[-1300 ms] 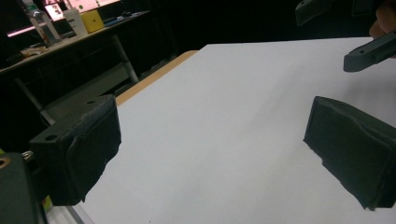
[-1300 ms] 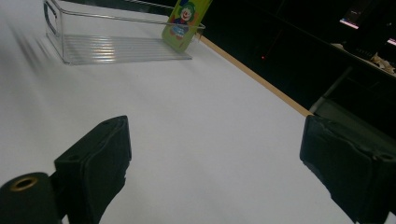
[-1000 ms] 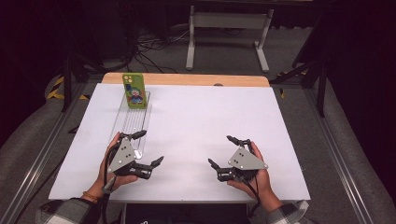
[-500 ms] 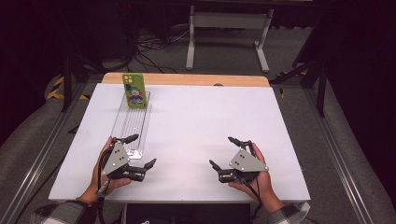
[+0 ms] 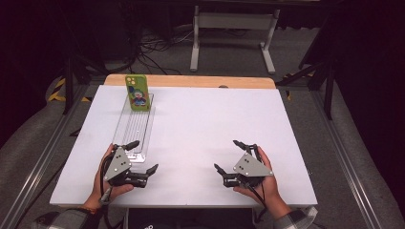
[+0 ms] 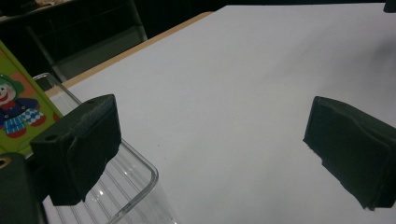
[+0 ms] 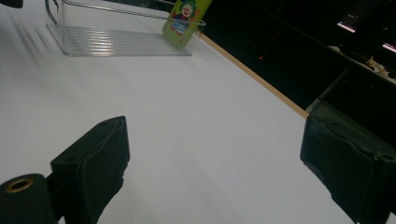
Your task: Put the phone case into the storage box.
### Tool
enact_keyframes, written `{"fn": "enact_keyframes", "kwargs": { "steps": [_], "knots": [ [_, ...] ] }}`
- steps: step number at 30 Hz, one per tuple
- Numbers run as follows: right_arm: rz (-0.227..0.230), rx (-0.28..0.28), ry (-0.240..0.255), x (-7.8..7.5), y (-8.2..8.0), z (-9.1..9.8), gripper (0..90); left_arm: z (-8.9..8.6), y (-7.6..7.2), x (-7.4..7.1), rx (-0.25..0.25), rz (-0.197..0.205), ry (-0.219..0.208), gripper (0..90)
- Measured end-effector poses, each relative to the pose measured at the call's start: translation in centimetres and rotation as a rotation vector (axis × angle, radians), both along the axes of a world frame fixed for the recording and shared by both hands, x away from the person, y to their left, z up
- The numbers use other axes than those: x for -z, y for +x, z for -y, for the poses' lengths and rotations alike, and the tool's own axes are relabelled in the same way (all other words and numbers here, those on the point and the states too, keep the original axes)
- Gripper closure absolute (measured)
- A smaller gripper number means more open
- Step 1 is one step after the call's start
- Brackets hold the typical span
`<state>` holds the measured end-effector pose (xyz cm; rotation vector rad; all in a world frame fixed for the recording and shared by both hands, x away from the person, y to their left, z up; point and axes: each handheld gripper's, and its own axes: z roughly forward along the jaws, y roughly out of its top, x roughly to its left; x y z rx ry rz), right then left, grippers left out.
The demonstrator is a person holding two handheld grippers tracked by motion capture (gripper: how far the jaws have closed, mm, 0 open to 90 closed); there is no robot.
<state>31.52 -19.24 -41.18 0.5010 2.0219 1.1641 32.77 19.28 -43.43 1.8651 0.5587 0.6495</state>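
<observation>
White table (image 5: 200,138), two hand-held grippers low on its near side. Left gripper (image 5: 142,156): jaws spread wide, nothing between them; one jaw tip sits over the near end of a clear plastic tray (image 5: 134,128), the other over bare tabletop beside that end. In the left gripper view the tray's rounded near corner (image 6: 135,184) lies just under and past the left-hand jaw, its ribbed floor showing through the wall. Tray contents: one green phone case (image 5: 136,92) with a clown picture, standing upright and slightly leaned at the tray's far end, well beyond the left gripper's jaws; the rest of the tray floor between case and jaws holds nothing that can be made out. The case's lower edge (image 6: 18,112) shows just behind the left-hand jaw in that same view. Right gripper (image 5: 229,156): jaws likewise spread, gripping nothing, bare table between and ahead of them. In the right gripper view the tray (image 7: 116,42) and case (image 7: 186,18) lie far ahead of the jaws, off toward the left-hand one. The two grippers are well apart from each other.
</observation>
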Motion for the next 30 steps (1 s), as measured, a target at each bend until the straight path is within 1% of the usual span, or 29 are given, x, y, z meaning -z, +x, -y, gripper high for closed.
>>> {"fn": "enact_keyframes", "kwargs": {
  "steps": [1,4,6,7,11,12,13,15,18,21,22,24,26,28,30],
  "knots": [
    [0.001,0.004,-0.003,0.0,0.0,0.0,8.9,0.0,0.0,0.0,-0.002,0.004,-0.001,4.5],
    [0.000,0.010,0.009,-0.1,0.1,0.0,8.9,-0.1,0.0,0.0,0.001,0.004,0.001,4.6],
    [-0.008,0.015,0.011,0.0,0.3,0.1,8.9,-0.2,0.1,-0.1,0.010,0.019,0.011,4.6],
    [-0.005,0.016,0.009,0.0,0.3,0.1,9.0,-0.2,0.1,-0.1,0.011,0.019,0.001,4.6],
    [-0.007,0.018,0.015,0.0,0.4,0.1,9.2,-0.3,0.1,-0.1,0.018,0.021,0.011,4.7],
    [-0.008,0.018,0.017,0.0,0.5,0.0,9.3,-0.2,0.1,-0.1,0.017,0.017,0.006,4.7],
    [-0.009,0.016,0.018,0.0,0.5,0.0,9.3,-0.2,0.0,0.0,0.014,0.022,0.006,4.8],
    [-0.006,0.016,0.015,0.0,0.6,0.0,9.4,-0.2,0.0,-0.1,0.013,0.028,0.018,4.9],
    [-0.011,0.014,0.020,0.0,0.7,0.0,9.4,-0.2,-0.1,0.0,0.011,0.020,0.016,4.9],
    [-0.009,0.013,0.021,0.1,0.8,0.2,9.4,-0.3,-0.1,-0.1,0.008,0.032,0.028,4.9],
    [-0.014,0.014,0.025,0.1,0.8,0.2,9.3,-0.2,0.0,-0.1,0.008,0.030,0.020,4.9],
    [-0.018,0.010,0.031,0.1,0.9,0.3,8.2,-0.3,0.1,-0.2,0.009,0.028,0.019,4.9],
    [-0.025,0.004,0.047,0.0,1.0,0.6,7.6,-0.1,0.2,-0.2,0.009,0.020,0.011,4.9],
    [-0.031,0.020,0.049,0.0,1.1,0.8,7.3,-0.1,0.3,-0.2,0.011,0.025,0.026,4.9],
    [-0.039,0.027,0.057,0.1,1.1,1.0,7.3,0.0,0.4,-0.2,0.011,0.019,0.021,4.9]
  ]
}}
